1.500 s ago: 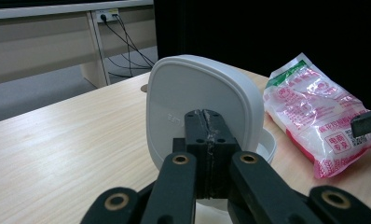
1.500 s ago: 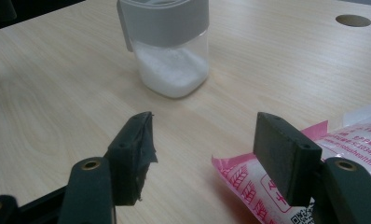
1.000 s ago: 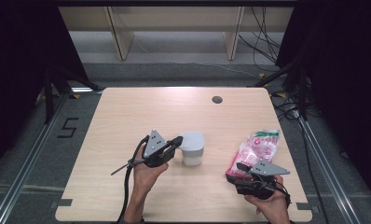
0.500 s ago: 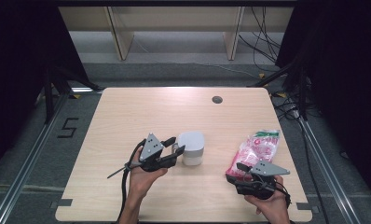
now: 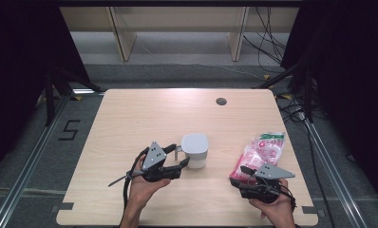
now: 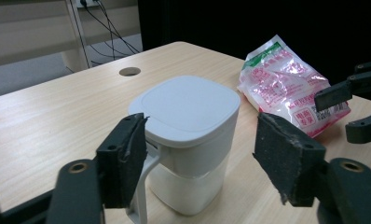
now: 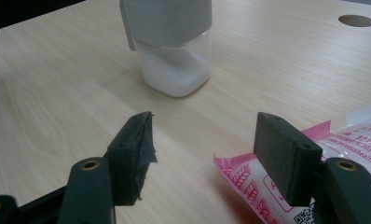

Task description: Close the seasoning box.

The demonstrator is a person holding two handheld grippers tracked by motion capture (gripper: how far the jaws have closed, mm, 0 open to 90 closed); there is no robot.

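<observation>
The white-lidded jar (image 5: 194,151) stands upright on the desk (image 5: 130,118), handle toward the left gripper (image 5: 177,159), whose fingers have just been opening and now flank the jar; the right gripper (image 5: 244,171) gapes, holding nothing.

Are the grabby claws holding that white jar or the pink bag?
Neither. The left gripper has just been opening around the white jar, pads clear of it. The right gripper is open by the pink bag.

On the desk (image 5: 130,118) stood one white-lidded jar (image 5: 195,150) and lay one pink bag (image 5: 259,154), with one round hole (image 5: 221,101) in its top and two claws, left (image 5: 176,156) and right (image 5: 242,172).
</observation>
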